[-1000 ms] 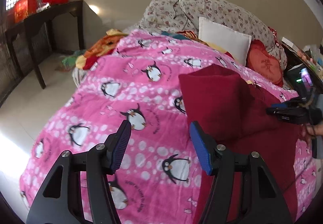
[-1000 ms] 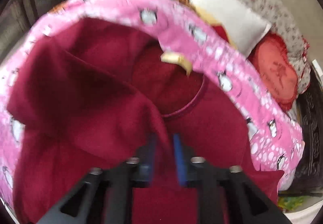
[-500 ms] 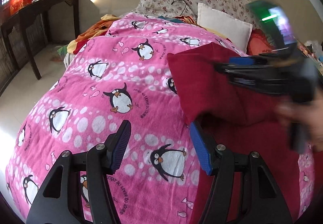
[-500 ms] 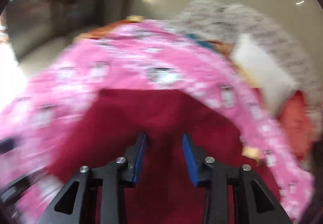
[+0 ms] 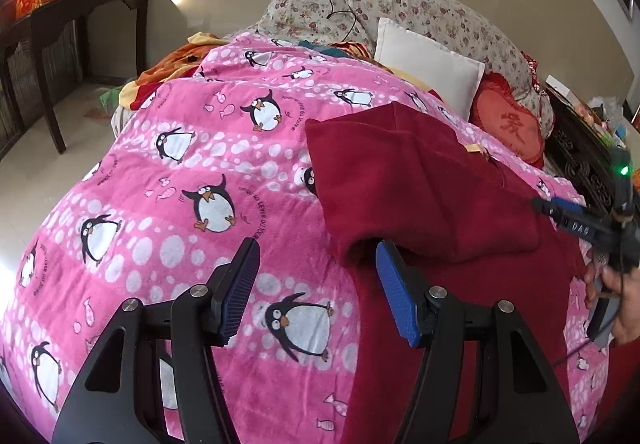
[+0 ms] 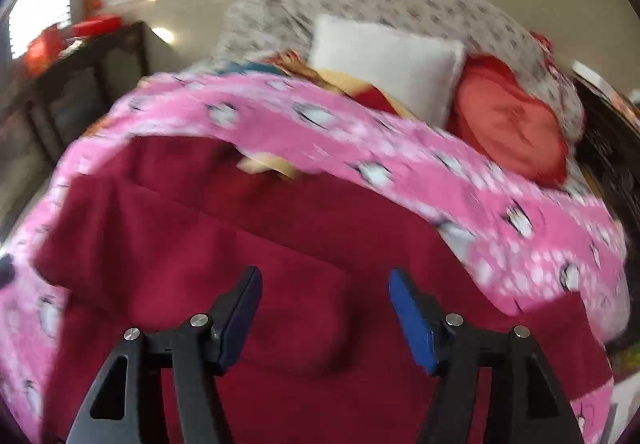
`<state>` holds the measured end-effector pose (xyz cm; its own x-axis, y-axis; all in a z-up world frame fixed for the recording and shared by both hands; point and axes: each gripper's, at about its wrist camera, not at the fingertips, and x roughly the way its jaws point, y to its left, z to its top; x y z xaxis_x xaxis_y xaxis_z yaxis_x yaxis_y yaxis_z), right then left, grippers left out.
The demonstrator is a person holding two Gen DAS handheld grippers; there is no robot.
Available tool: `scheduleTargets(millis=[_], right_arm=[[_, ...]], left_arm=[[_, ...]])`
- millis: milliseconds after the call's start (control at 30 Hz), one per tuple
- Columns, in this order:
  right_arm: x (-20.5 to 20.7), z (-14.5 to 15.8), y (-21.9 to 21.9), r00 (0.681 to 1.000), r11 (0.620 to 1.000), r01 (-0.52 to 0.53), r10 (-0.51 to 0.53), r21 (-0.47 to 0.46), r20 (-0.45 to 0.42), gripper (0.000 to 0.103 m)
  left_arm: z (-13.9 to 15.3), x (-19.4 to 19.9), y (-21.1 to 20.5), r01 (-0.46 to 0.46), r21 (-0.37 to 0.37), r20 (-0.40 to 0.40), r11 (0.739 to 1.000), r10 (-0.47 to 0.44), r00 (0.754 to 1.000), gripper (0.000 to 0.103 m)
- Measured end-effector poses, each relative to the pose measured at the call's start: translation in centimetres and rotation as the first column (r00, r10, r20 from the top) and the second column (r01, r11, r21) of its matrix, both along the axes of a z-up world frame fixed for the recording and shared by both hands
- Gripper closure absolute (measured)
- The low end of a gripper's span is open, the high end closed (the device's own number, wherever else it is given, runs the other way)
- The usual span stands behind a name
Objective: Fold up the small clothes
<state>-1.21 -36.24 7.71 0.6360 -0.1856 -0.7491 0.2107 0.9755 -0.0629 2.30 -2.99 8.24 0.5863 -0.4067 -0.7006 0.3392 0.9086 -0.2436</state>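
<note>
A dark red fleece garment (image 5: 424, 188) lies on a pink penguin blanket (image 5: 192, 180), with one side folded over its body. It also fills the lower part of the right wrist view (image 6: 256, 252). My left gripper (image 5: 316, 292) is open and empty, hovering just above the blanket at the garment's left edge. My right gripper (image 6: 324, 308) is open and empty above the folded part; it also shows at the right edge of the left wrist view (image 5: 576, 224), held by a hand.
A white pillow (image 5: 428, 64), a red cushion (image 5: 508, 124) and floral pillows (image 5: 400, 4) lie at the bed's head. A dark wooden table (image 5: 80, 16) stands at the left. Carved dark furniture (image 5: 580, 160) lines the right side.
My right gripper was shut on the garment's side, carried it over to the left, opened and drew back to the right. The folded part now lies flat. My left gripper stayed open and moved slightly.
</note>
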Motion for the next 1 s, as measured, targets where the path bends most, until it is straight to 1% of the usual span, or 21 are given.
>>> scheduleTargets(millis=[33, 67, 100, 167, 200, 267, 333, 367, 433, 467, 533, 600, 633, 667, 700, 800, 833, 867, 900, 967, 1000], right_arm=[[0.3, -0.7, -0.6, 1.0, 0.999, -0.015, 0.016, 0.036, -0.007, 0.041], [0.7, -1.2, -1.0, 0.999, 0.996, -0.041, 0.041, 0.074, -0.006, 0.056], [0.9, -1.7, -0.9, 0.998, 0.993, -0.065, 0.066, 0.096, -0.006, 0.08], [1.1, -2.1, -0.6, 0.999, 0.998, -0.047, 0.048, 0.034, -0.019, 0.099], [0.8, -1.6, -0.3, 0.998, 0.997, -0.068, 0.068, 0.023, 0.009, 0.099], [-0.3, 0.2, -0.7, 0.994, 0.997, -0.074, 0.072, 0.019, 0.078, 0.099], [-1.4, 2.1, -1.9, 0.991, 0.999, -0.033, 0.033, -0.001, 0.132, 0.099], [-1.5, 2.7, -2.6, 0.991, 1.0, -0.003, 0.004, -0.011, 0.137, 0.099], [-1.7, 3.0, -4.7, 0.989, 0.995, 0.089, -0.083, -0.043, 0.122, 0.099], [-1.5, 2.8, -5.3, 0.988, 0.992, 0.114, -0.108, -0.052, 0.114, 0.099], [-0.7, 0.9, -7.4, 0.984, 0.984, 0.173, -0.171, -0.033, 0.055, 0.098], [-0.3, -0.3, -8.3, 0.978, 0.978, 0.21, -0.21, -0.013, 0.013, 0.087], [-0.5, -0.3, -8.2, 0.977, 0.978, 0.21, -0.21, -0.014, 0.022, 0.082], [-1.3, 0.1, -8.0, 0.978, 0.979, 0.206, -0.205, -0.009, 0.049, 0.071], [-2.4, 0.8, -7.2, 0.978, 0.982, 0.188, -0.188, 0.006, 0.096, 0.067], [-3.7, 2.5, -4.4, 0.979, 0.994, 0.089, -0.098, 0.062, 0.18, 0.067], [-3.5, 2.4, -3.3, 0.98, 0.996, 0.05, -0.064, 0.076, 0.186, 0.067], [-3.0, 2.2, -2.0, 0.984, 0.995, -0.015, -0.002, 0.094, 0.178, 0.067], [-2.1, 1.7, -1.0, 0.988, 0.993, -0.059, 0.043, 0.105, 0.147, 0.067], [-0.5, 0.4, 0.0, 0.991, 0.99, -0.089, 0.077, 0.106, 0.111, 0.067], [0.3, -0.4, 0.2, 0.992, 0.993, -0.084, 0.076, 0.084, 0.1, 0.067]], left_arm=[[0.0, 0.0, -0.2, 0.003, 0.0, -0.006, 1.0, -0.003, 1.0, 0.042], [-0.1, -0.1, -0.4, 0.006, 0.0, -0.009, 1.0, -0.006, 1.0, 0.042], [0.0, -0.2, -0.6, 0.01, 0.007, -0.009, 1.0, -0.009, 1.0, 0.042], [0.0, -0.4, -0.8, 0.006, 0.025, 0.0, 1.0, -0.006, 1.0, 0.042], [0.1, -0.4, -0.8, 0.001, 0.034, 0.007, 0.999, -0.001, 1.0, 0.042], [0.3, -0.2, -0.7, -0.012, 0.035, 0.011, 0.999, 0.012, 1.0, 0.042], [0.6, 0.2, -0.5, -0.032, 0.027, 0.017, 0.999, 0.032, 0.999, 0.042], [0.6, 0.4, -0.5, -0.038, 0.023, 0.019, 0.999, 0.037, 0.999, 0.042], [0.7, 0.8, -0.8, -0.04, 0.017, 0.015, 0.999, 0.039, 0.999, 0.042], [0.6, 0.9, -1.2, -0.036, 0.012, 0.013, 0.999, 0.035, 0.999, 0.042], [0.5, 1.1, -2.0, -0.031, 0.012, 0.021, 0.999, 0.031, 0.999, 0.042], [0.3, 1.4, -3.1, -0.023, 0.025, 0.012, 0.999, 0.023, 1.0, 0.042], [0.3, 1.3, -3.6, -0.004, 0.019, 0.003, 1.0, 0.004, 1.0, 0.042], [0.4, 1.2, -4.0, 0.008, 0.014, 0.004, 1.0, -0.008, 1.0, 0.042], [0.6, 0.9, -4.5, 0.019, 0.02, 0.024, 1.0, -0.019, 1.0, 0.042], [0.7, 0.8, -5.8, 0.028, 0.057, 0.074, 0.998, -0.032, 0.997, 0.042], [0.6, 1.0, -6.4, 0.035, 0.058, 0.079, 0.998, -0.04, 0.996, 0.042], [0.5, 1.1, -6.8, 0.041, 0.058, 0.082, 0.997, -0.046, 0.996, 0.042], [0.2, 1.6, -7.5, 0.048, 0.065, 0.085, 0.997, -0.053, 0.995, 0.042], [-0.3, 2.5, -8.9, 0.05, 0.107, 0.092, 0.993, -0.06, 0.994, 0.042], [-0.8, 3.4, -9.7, 0.04, 0.149, 0.104, 0.988, -0.056, 0.993, 0.042]])
